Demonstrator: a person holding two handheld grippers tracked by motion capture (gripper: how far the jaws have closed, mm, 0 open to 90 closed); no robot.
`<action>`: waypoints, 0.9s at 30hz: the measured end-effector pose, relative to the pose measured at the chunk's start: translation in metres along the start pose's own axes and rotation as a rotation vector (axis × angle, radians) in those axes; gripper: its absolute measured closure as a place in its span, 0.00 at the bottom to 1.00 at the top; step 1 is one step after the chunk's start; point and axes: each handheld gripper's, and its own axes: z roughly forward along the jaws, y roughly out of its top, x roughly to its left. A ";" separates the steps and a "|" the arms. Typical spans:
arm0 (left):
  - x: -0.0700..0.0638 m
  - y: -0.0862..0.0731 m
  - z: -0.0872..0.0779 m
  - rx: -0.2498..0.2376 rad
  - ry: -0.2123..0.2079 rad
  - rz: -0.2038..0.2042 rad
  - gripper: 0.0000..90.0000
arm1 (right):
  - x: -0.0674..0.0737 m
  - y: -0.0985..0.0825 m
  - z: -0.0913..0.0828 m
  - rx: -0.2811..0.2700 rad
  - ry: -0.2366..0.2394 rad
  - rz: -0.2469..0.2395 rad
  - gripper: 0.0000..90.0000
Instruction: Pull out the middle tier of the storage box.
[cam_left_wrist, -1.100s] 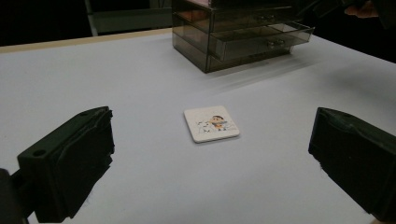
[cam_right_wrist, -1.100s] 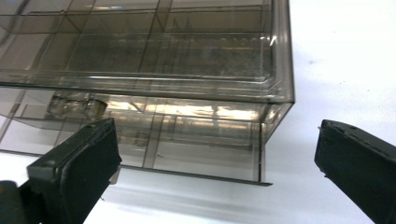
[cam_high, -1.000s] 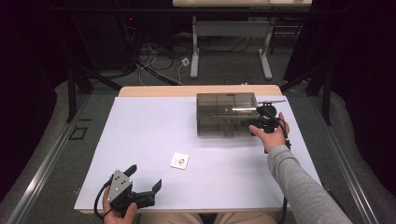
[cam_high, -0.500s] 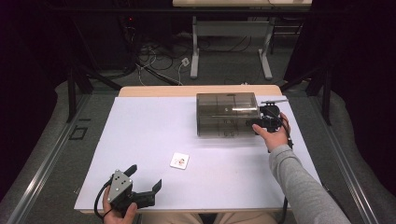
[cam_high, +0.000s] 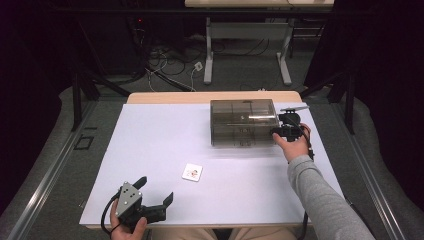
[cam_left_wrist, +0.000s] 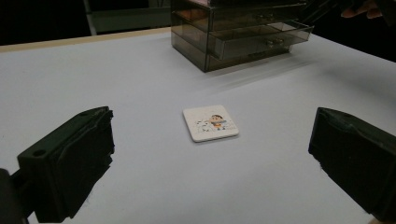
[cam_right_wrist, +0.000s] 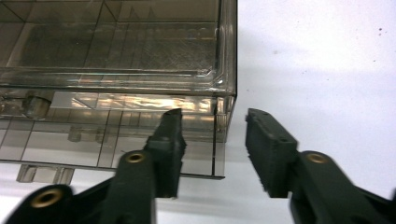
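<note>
A smoky clear drawer organizer (cam_high: 243, 121) (cam_left_wrist: 233, 32) (cam_right_wrist: 116, 42) stands at the table's back right, with a lower drawer (cam_right_wrist: 116, 158) pulled out a little. My right gripper (cam_high: 276, 132) (cam_right_wrist: 214, 116) is at its right front corner. Its jaws have just been closing: one is inside the drawer, the other outside, and the drawer's side wall (cam_right_wrist: 218, 140) stands between them untouched. A small white picture card (cam_high: 192, 172) (cam_left_wrist: 210, 122) lies flat mid-table. My left gripper (cam_high: 156, 189) (cam_left_wrist: 210, 140) rests open near the front left edge, pointing at the card from a short distance.
The white table top (cam_high: 150, 135) has a wooden back edge (cam_high: 200, 96). Beyond the table, on the floor, are cables (cam_high: 170, 65) and a desk frame (cam_high: 247, 35). A sleeve (cam_high: 320, 195) reaches in from the lower right.
</note>
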 end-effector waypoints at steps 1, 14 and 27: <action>0.000 0.000 0.000 0.000 0.000 0.000 0.01 | 0.000 0.000 0.000 0.004 0.000 0.000 0.71; 0.000 0.000 0.000 0.002 -0.001 -0.003 0.01 | 0.001 -0.002 0.006 0.038 -0.011 -0.012 0.84; 0.000 0.000 0.001 0.002 -0.001 0.001 0.01 | -0.003 -0.002 0.007 0.043 -0.015 -0.004 0.92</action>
